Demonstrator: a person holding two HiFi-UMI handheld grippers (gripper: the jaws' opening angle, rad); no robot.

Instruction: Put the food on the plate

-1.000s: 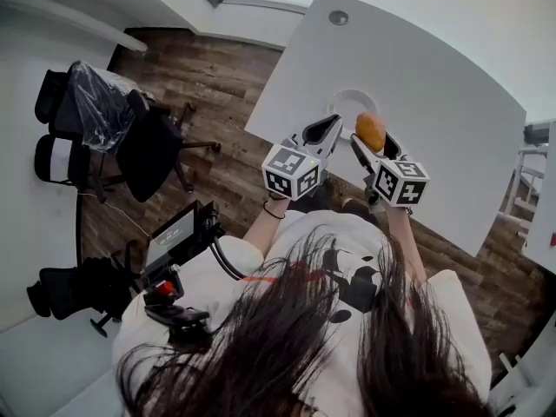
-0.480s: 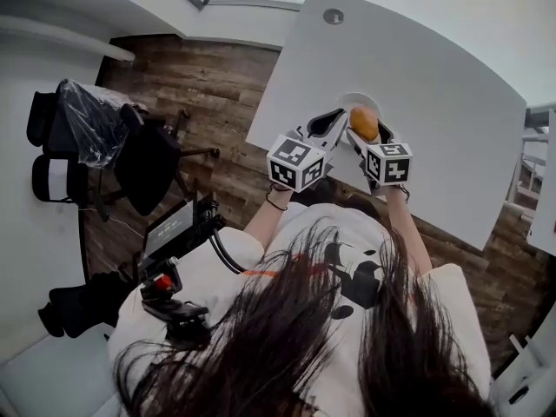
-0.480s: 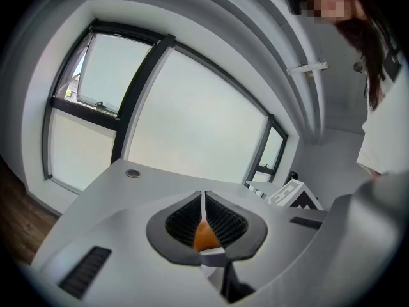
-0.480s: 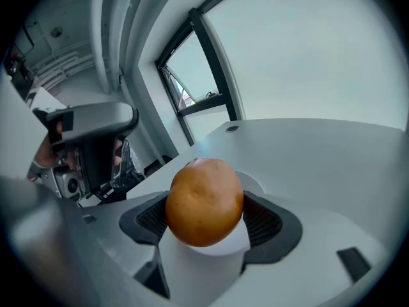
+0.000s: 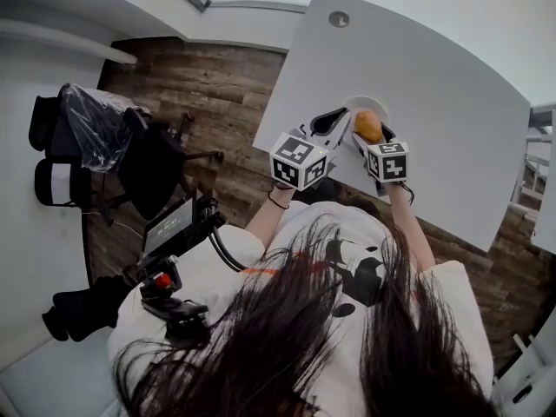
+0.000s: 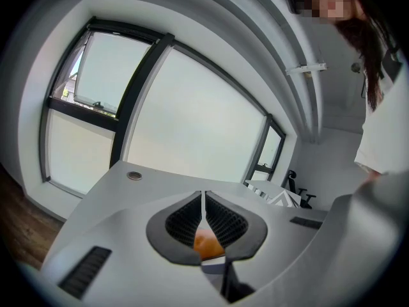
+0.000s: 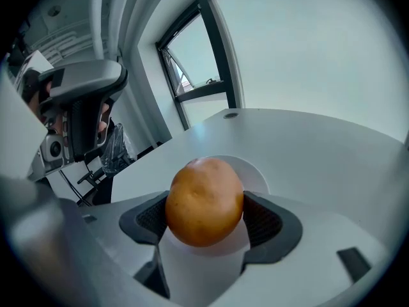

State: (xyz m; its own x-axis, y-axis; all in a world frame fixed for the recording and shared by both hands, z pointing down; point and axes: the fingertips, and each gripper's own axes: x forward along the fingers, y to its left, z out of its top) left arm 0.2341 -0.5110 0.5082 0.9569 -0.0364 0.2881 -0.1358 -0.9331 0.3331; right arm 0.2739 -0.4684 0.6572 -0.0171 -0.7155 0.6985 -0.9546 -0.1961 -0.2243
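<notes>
A round orange-brown piece of food sits between the pads of my right gripper, which is shut on it. In the head view the food hangs over the near edge of a white plate on the white table. From the right gripper view the plate lies just behind and below the food. My left gripper is shut with nothing in it, its tips touching. It hovers close to the left of the right gripper, and the food shows behind its jaws.
A round cable grommet sits at the table's far end. The table's left edge drops to a wooden floor with black chairs and camera gear. Large windows stand beyond the table.
The right gripper has carried the food slightly forward to the plate's near edge. The left gripper has stayed close beside it.
</notes>
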